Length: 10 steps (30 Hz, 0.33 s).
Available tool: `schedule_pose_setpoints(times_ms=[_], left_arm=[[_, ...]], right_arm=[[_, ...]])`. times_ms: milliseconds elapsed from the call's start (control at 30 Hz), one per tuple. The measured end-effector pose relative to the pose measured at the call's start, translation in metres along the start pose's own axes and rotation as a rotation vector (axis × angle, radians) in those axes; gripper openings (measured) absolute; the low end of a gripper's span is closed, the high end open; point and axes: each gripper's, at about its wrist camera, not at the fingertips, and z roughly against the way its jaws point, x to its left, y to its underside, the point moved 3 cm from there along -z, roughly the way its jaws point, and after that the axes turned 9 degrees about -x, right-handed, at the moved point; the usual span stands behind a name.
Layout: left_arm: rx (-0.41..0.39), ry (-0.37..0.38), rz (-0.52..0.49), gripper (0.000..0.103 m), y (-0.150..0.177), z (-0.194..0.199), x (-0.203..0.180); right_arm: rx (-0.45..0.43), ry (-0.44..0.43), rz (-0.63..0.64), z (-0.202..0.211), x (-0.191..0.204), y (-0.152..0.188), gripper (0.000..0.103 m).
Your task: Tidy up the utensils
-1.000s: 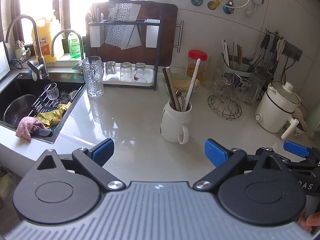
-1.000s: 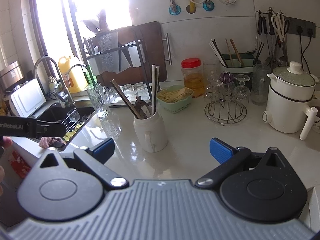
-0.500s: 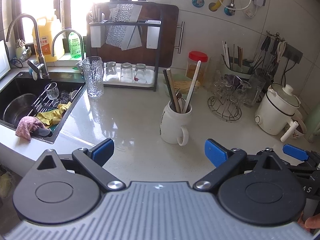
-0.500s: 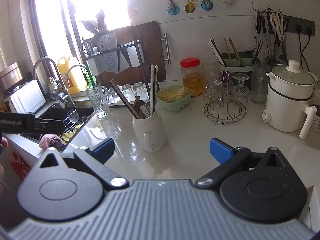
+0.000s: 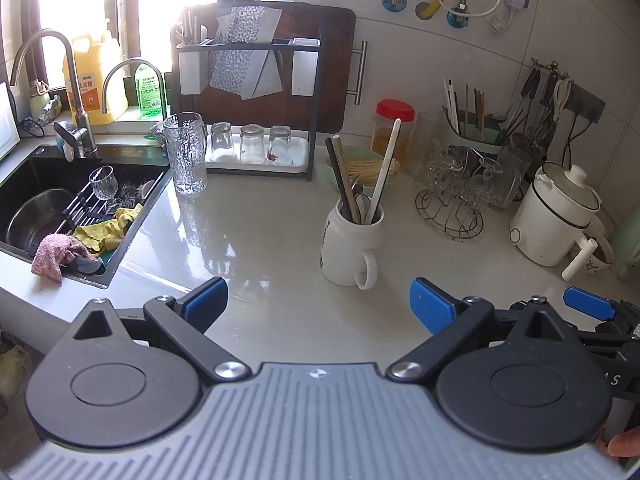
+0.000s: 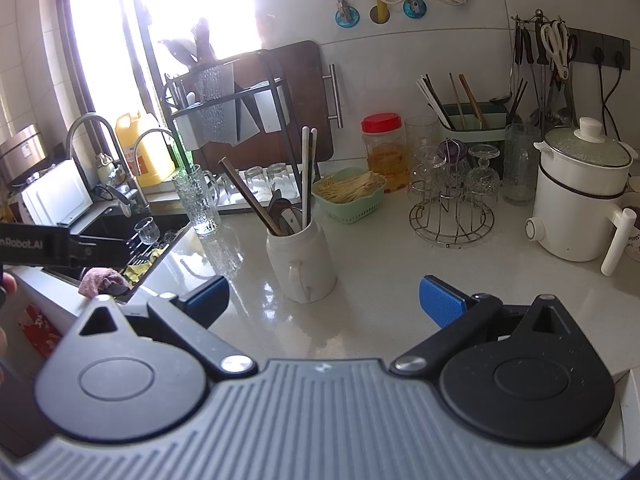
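A white mug [image 5: 347, 245] [image 6: 301, 257] stands mid-counter, holding white chopsticks [image 5: 383, 170] [image 6: 307, 174], brown chopsticks [image 5: 342, 178] [image 6: 247, 195] and spoons. A green utensil holder [image 5: 476, 136] [image 6: 474, 122] with more chopsticks sits against the back wall. My left gripper [image 5: 318, 305] is open and empty, hovering over the counter in front of the mug. My right gripper [image 6: 324, 299] is also open and empty, just short of the mug. The right gripper's blue fingertip [image 5: 588, 307] shows at the right edge of the left wrist view.
A sink [image 5: 36, 184] with a bowl, glass and cloths lies at the left. A tall glass [image 5: 186, 154], a rack of glasses [image 5: 250, 146], a wire glass stand [image 6: 452, 204], a green basket [image 6: 348, 194], a red-lidded jar [image 6: 382, 152] and a white pot [image 6: 576, 204] ring the counter.
Both grippers have drifted slightly; the mug sits a little lower and nearer in both views. Both stay open and empty.
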Motion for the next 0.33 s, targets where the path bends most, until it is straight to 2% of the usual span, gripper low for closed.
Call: schedule_pose_setpoints(times_ms=[333], left_arm=[[0.004, -0.001, -0.004, 0.1, 0.0014, -0.0022, 0.0031]], right_arm=[[0.0, -0.005, 0.0, -0.0025, 0.0003, 0.0015, 0.103]])
